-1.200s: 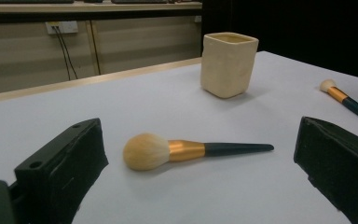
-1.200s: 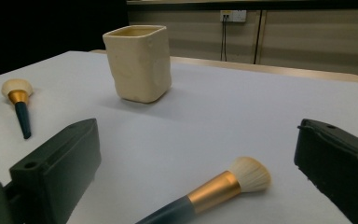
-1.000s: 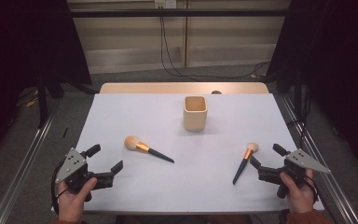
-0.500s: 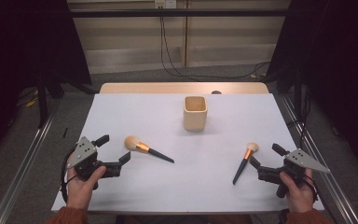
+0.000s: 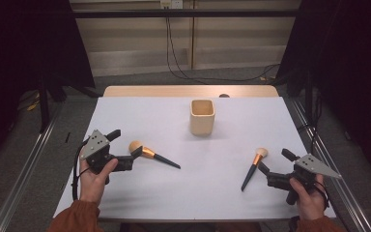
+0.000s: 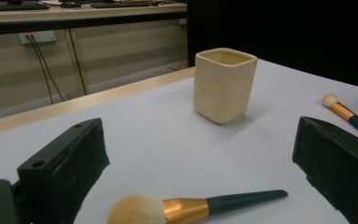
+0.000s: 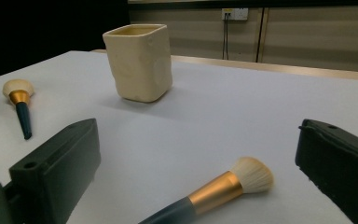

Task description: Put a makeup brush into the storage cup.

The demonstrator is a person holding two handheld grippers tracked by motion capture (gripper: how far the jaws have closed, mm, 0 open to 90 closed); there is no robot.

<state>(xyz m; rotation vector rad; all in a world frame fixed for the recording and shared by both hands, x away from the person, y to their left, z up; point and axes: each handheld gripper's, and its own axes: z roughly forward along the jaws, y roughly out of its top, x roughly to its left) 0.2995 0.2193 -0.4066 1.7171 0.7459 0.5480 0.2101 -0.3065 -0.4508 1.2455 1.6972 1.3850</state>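
White counter (image 5: 125,116), cream square cup (image 5: 202,116) at frame centre, left claw (image 5: 124,147) spread wide around a makeup brush's (image 5: 152,155) bristle head at lower left, right claw (image 5: 273,161) wide, seemingly bracketing a second brush (image 5: 253,167) at lower right

jaws: spread wide at frame bottom
brush (image 7: 219,191): lain between jaws, bottom centre
cup (image 7: 139,61): upright, upper left
second brush (image 7: 20,105): left edge

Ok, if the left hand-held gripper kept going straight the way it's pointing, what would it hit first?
The left hand-held gripper would first meet the near brush, which lies crosswise between its open jaws. The cup stands farther along roughly the same line, though depth is hard to judge.
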